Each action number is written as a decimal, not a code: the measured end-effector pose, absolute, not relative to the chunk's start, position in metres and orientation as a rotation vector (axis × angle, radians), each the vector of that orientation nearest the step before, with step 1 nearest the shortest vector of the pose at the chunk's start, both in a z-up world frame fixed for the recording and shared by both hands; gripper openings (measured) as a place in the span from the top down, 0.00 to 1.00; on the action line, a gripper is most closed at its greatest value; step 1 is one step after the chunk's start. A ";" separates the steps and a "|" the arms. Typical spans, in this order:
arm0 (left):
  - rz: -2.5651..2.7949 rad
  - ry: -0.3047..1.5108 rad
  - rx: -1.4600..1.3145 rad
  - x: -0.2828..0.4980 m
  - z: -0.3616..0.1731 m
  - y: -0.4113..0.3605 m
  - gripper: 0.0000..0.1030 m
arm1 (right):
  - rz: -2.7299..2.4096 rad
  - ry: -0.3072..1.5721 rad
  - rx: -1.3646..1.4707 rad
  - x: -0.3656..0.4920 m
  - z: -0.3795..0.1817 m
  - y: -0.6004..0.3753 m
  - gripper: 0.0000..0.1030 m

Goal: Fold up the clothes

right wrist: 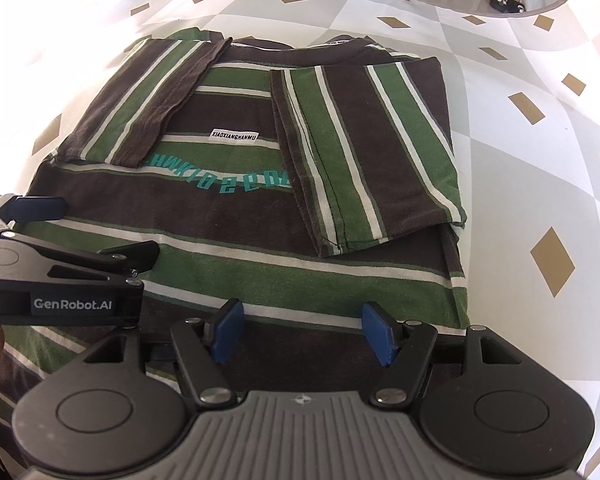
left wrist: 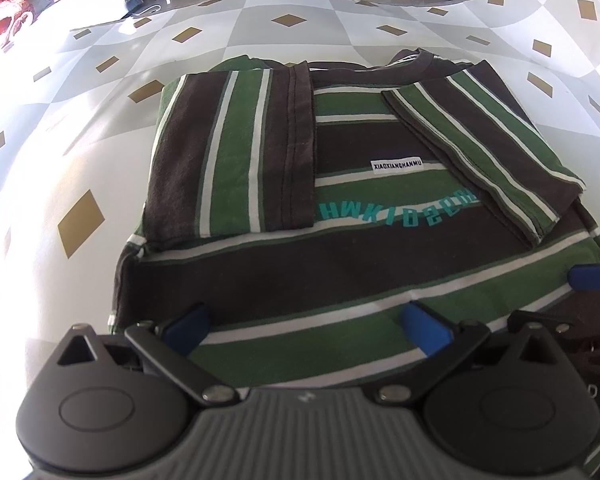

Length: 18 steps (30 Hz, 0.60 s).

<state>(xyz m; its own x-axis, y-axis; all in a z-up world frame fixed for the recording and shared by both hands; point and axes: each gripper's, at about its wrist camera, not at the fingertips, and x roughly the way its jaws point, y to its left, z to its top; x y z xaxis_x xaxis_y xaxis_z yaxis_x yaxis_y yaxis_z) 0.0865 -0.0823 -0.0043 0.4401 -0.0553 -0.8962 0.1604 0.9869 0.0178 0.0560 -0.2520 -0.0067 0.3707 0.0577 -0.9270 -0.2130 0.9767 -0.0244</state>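
Where the shirt (left wrist: 340,208) lies, a diamond-patterned tablecloth (left wrist: 100,128) spreads.

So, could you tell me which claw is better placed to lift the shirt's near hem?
Neither clearly: both the left claw and right claw sit open over the shirt by its near hem.

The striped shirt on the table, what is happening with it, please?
A person is folding a striped T-shirt with two hand-held grippers. It lies flat on a diamond-patterned table, and both sleeves are already folded in over the chest. The left gripper and the right gripper hover side by side over the hem nearest the cameras, jaws open, gripping nothing. The bottom part is not yet folded up.
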 end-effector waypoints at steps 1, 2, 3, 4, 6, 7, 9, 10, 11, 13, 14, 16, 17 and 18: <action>-0.136 1.106 0.106 0.087 -0.004 -0.082 0.00 | 0.170 1.180 -0.145 0.056 -0.007 -0.253 0.37; -0.137 1.105 0.107 0.087 -0.005 -0.083 0.00 | 0.167 1.182 -0.143 0.055 -0.007 -0.254 0.37; -0.139 1.104 0.108 0.087 -0.005 -0.083 0.00 | 0.163 1.183 -0.140 0.055 -0.007 -0.254 0.36; -0.141 1.103 0.109 0.088 -0.005 -0.082 0.00 | 0.160 1.185 -0.138 0.054 -0.006 -0.255 0.36; -0.144 1.101 0.111 0.088 -0.005 -0.083 0.00 | 0.157 1.188 -0.134 0.053 -0.006 -0.256 0.36; -0.146 1.100 0.113 0.089 -0.005 -0.083 0.00 | 0.155 1.189 -0.133 0.052 -0.006 -0.256 0.35; -0.150 1.100 0.115 0.090 -0.006 -0.083 0.00 | 0.152 1.194 -0.129 0.050 -0.006 -0.257 0.34; -0.153 1.100 0.116 0.091 -0.006 -0.083 0.00 | 0.151 1.196 -0.127 0.049 -0.006 -0.257 0.34; -0.157 1.100 0.118 0.091 -0.006 -0.083 0.00 | 0.152 1.199 -0.127 0.049 -0.006 -0.258 0.33; -0.165 1.098 0.123 0.091 -0.006 -0.083 0.00 | 0.155 1.204 -0.127 0.049 -0.006 -0.259 0.33; -0.169 1.098 0.126 0.090 -0.006 -0.083 0.00 | 0.156 1.206 -0.128 0.048 -0.006 -0.259 0.33; -0.178 1.098 0.131 0.089 -0.006 -0.084 0.00 | 0.159 1.209 -0.129 0.047 -0.005 -0.259 0.33; -0.180 1.098 0.133 0.088 -0.006 -0.085 0.00 | 0.160 1.211 -0.129 0.047 -0.005 -0.259 0.33; -0.184 1.098 0.135 0.088 -0.006 -0.085 0.00 | 0.162 1.213 -0.130 0.047 -0.004 -0.259 0.33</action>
<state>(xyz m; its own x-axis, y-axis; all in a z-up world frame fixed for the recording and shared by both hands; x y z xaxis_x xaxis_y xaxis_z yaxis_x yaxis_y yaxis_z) 0.0881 -0.0846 -0.0063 0.4423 -0.0809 -0.8932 0.2142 0.9766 0.0176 0.0473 -0.2595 -0.0045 0.3410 0.0547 -0.9385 -0.1936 0.9810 -0.0131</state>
